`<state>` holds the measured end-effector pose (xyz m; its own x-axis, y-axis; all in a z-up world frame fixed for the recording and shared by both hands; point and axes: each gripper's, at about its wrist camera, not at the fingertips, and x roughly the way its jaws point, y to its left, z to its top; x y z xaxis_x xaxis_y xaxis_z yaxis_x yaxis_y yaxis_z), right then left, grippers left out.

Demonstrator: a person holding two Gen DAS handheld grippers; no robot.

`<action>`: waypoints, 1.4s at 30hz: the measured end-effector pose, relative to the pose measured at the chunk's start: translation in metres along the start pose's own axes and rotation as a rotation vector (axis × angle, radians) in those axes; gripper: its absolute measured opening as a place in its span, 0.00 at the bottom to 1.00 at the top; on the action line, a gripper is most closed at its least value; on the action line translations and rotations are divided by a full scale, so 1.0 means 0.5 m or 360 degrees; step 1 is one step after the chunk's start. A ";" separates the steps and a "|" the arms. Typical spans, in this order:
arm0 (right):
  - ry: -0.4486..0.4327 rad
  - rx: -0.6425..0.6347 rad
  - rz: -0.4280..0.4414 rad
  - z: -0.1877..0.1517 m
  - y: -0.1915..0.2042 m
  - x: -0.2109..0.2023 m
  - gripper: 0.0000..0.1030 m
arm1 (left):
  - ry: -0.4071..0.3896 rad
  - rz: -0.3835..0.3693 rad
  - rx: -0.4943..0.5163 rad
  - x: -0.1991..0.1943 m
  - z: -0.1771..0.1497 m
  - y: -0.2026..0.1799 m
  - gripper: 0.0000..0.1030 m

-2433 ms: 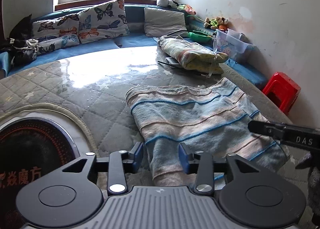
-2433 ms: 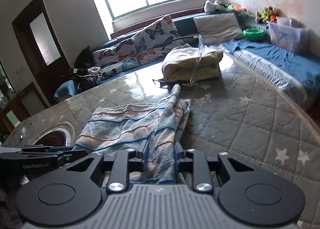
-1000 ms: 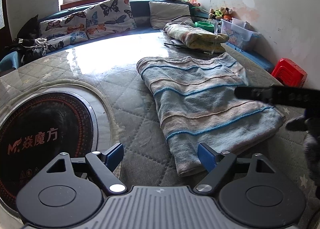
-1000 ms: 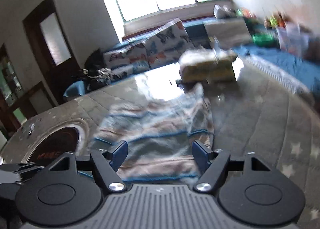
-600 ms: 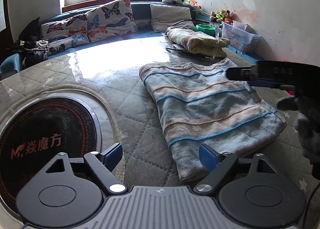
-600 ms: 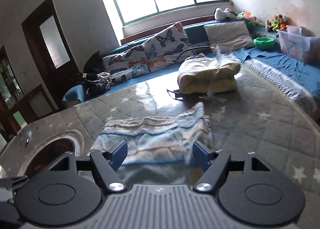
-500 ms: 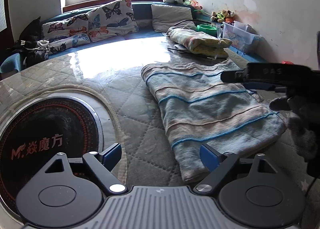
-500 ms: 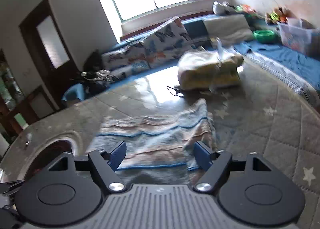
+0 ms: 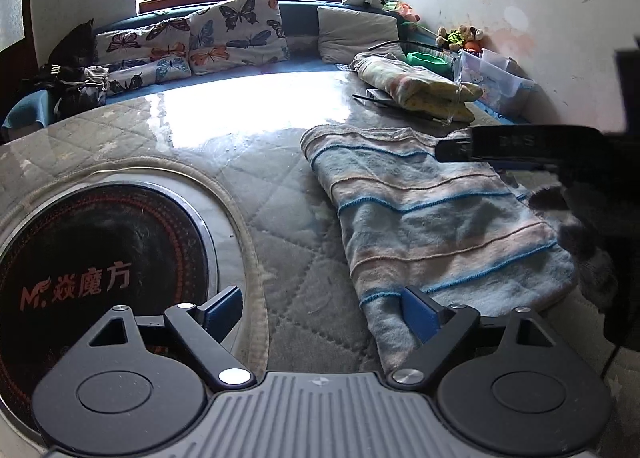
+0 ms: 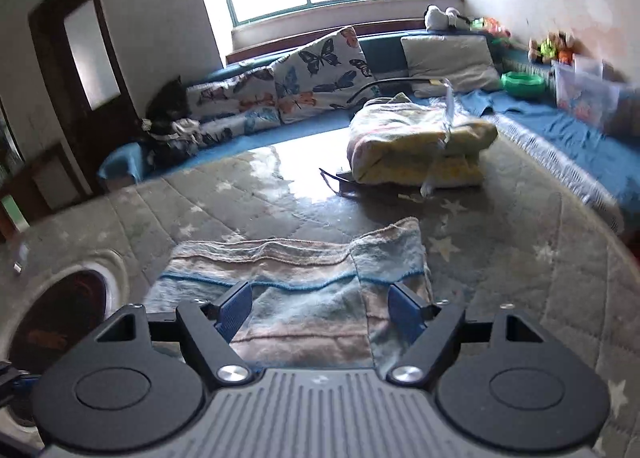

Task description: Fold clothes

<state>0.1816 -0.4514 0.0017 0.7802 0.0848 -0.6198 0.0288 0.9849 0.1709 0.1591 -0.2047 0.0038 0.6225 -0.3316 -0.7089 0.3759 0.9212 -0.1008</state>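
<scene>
Right side of the left wrist view is blocked by the dark bar of the right tongs [image 9: 516,146] and a blurred gloved hand [image 9: 588,242], which hide the far right edge of the striped towel [image 9: 432,226]. The towel's near end is cut off behind the left tongs [image 9: 320,312], whose blue pads stand wide apart, released, one pad over the towel's near corner and the other beside the induction cooker [image 9: 92,270]; whether it touches the cloth cannot be told. The cooker is cropped at the frame's left. In the right wrist view the right tongs [image 10: 320,310] are also spread and empty, with the striped towel [image 10: 304,298] lying folded flat on the quilted tabletop [image 10: 520,258] just ahead of them; its near edge is hidden by the tool body. The folded blanket [image 10: 416,150] sits well beyond. Bare quilt lies open to the towel's right and between towel and cooker.
</scene>
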 end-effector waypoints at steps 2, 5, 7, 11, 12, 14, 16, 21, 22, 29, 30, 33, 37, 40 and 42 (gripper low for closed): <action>0.0016 -0.0057 -0.0036 0.005 0.019 0.011 0.75 | 0.0006 -0.0003 -0.0006 0.001 -0.001 0.002 0.86; 0.0034 -0.0161 -0.0086 0.009 0.052 0.026 0.79 | 0.0014 -0.0008 -0.0016 0.003 -0.002 0.006 0.86; 0.0053 -0.0234 -0.0146 0.008 0.072 0.043 0.80 | 0.0020 -0.0012 -0.0022 0.005 -0.003 0.008 0.86; 0.0070 -0.0185 -0.0249 0.011 0.065 0.059 0.80 | 0.0032 -0.0018 -0.0034 0.008 -0.005 0.012 0.87; 0.0061 -0.0125 -0.0233 0.012 0.053 0.053 0.80 | 0.0035 -0.0020 -0.0038 0.008 -0.005 0.013 0.87; 0.0038 -0.0078 -0.0235 0.014 0.038 0.041 0.79 | 0.0037 -0.0023 -0.0043 0.009 -0.005 0.015 0.88; -0.0020 -0.0042 -0.0209 0.021 0.021 0.022 0.79 | 0.0036 -0.0027 -0.0049 0.009 -0.005 0.016 0.88; -0.0027 0.0037 -0.0020 0.040 0.011 0.008 0.79 | 0.0034 -0.0029 -0.0054 0.008 -0.004 0.018 0.88; -0.0020 0.0030 -0.0009 0.041 0.018 0.010 0.79 | 0.0034 -0.0029 -0.0057 0.008 -0.004 0.019 0.88; 0.0025 -0.0410 0.0019 -0.008 0.127 0.017 0.79 | 0.0039 -0.0023 -0.0058 0.004 -0.005 0.019 0.89; 0.0032 -0.0464 0.0025 -0.017 0.140 0.016 0.79 | 0.0039 -0.0021 -0.0056 0.003 -0.006 0.018 0.89; 0.0048 -0.0555 0.0065 -0.036 0.162 0.008 0.79 | 0.0036 -0.0020 -0.0057 -0.004 -0.010 0.019 0.89; 0.0065 -0.0603 0.0114 -0.041 0.173 -0.011 0.80 | 0.0034 -0.0017 -0.0058 -0.013 -0.016 0.020 0.90; 0.0072 -0.0624 0.0126 -0.053 0.170 -0.031 0.80 | 0.0032 -0.0012 -0.0063 -0.019 -0.020 0.021 0.91; 0.0085 -0.0612 0.0150 -0.065 0.162 -0.044 0.80 | 0.0030 -0.0010 -0.0067 -0.023 -0.023 0.022 0.91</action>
<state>0.1464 -0.3685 0.0045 0.7342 0.1751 -0.6559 -0.2853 0.9563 -0.0641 0.1481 -0.1885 0.0030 0.6071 -0.3340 -0.7210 0.3505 0.9269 -0.1342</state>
